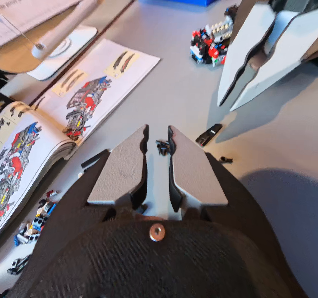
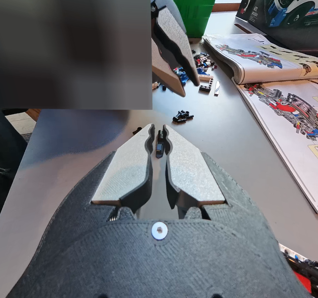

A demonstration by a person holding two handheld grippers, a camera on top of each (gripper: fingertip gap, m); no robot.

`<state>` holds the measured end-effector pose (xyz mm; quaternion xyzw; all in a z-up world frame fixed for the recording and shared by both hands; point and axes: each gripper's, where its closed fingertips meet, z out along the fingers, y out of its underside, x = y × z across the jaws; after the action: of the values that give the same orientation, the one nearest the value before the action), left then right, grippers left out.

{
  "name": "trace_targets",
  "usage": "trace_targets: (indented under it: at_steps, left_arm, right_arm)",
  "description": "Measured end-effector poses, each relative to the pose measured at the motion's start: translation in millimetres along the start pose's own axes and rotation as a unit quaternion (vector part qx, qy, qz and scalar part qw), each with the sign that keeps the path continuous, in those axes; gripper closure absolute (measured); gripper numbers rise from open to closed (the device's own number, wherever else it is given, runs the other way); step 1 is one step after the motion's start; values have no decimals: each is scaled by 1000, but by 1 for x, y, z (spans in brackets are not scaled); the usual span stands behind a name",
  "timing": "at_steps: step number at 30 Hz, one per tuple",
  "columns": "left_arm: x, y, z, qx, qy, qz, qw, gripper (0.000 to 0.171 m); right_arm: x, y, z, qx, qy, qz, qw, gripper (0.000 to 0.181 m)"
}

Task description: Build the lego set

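Black curved piece [image 2: 159, 145], mid-table: straddled by spread right gripper [image 2: 158, 127]; squeezed centrally for best hold; left gripper [image 1: 158, 129] spread over black pins [image 1: 162, 146].

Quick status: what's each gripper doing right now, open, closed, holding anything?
Left gripper: open, empty, over the small black pins.
Right gripper: fingers open around the black piece; not gripping it.
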<state>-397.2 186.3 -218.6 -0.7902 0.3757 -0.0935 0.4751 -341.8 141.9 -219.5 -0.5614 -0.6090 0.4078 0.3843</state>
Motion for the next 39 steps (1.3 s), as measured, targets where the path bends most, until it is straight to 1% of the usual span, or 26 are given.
trace_targets:
  at_steps: [2, 6, 8, 10, 12, 14, 15, 17, 18, 20, 24, 26, 27, 31, 34, 37, 39]
  left_arm:
    - [3, 8, 1, -19, 9, 13, 1000, 151]
    - [29, 13, 3, -33, 58, 73, 995, 150]
    - [38, 20, 6, -50, 80, 77, 993, 149]
    - [39, 24, 6, -61, 91, 73, 991, 149]
    - [25, 26, 2, -67, 60, 66, 994, 151]
    - [6, 21, -1, -58, 20, 32, 998, 152]
    - [0, 18, -2, -49, 11, 10, 999, 152]
    - [-3, 18, -2, -48, 10, -11, 999, 152]
    - [-5, 21, -2, -58, 3, -8, 998, 152]
    - [-12, 26, -1, -71, -21, 2, 997, 151]
    - [-16, 25, -2, -69, -33, -12, 997, 151]
    - [-16, 24, -2, -66, -33, -20, 997, 151]
    - [-15, 24, -2, -67, -31, -18, 997, 151]
    - [-10, 25, 0, -72, -25, -4, 997, 151]
    - [-3, 26, 2, -74, -9, 10, 997, 151]
    - [15, 22, 4, -67, 26, 27, 997, 152]
    - [35, 17, 6, -54, 66, 46, 995, 151]
  right_arm:
    - [1, -1, -1, 4, 4, -1, 1000, 173]
    - [-7, -1, -1, 5, -19, -13, 1000, 172]
    - [-16, 2, 1, -5, -43, -26, 999, 173]
    - [-28, 6, 3, -20, -62, -48, 997, 173]
    - [-35, 10, 8, -38, -60, -74, 995, 176]
    - [-37, 17, 16, -66, -49, -89, 993, 175]
    - [-37, 20, 21, -81, -45, -91, 992, 174]
    - [-36, 24, 33, -107, -37, -88, 990, 172]
    - [-35, 26, 38, -122, -35, -85, 988, 168]
    - [-32, 32, 44, -148, -23, -79, 986, 166]
    - [-34, 34, 51, -162, -14, -75, 984, 166]
    - [-33, 39, 53, -181, -12, -76, 980, 173]
    - [-35, 39, 54, -179, -18, -78, 981, 176]
    - [-36, 41, 44, -173, -12, -97, 980, 177]
    - [-30, 46, 28, -173, 22, -126, 977, 177]
    - [-25, 49, 15, -167, 45, -125, 977, 177]
    - [-23, 49, 7, -160, 52, -111, 980, 177]
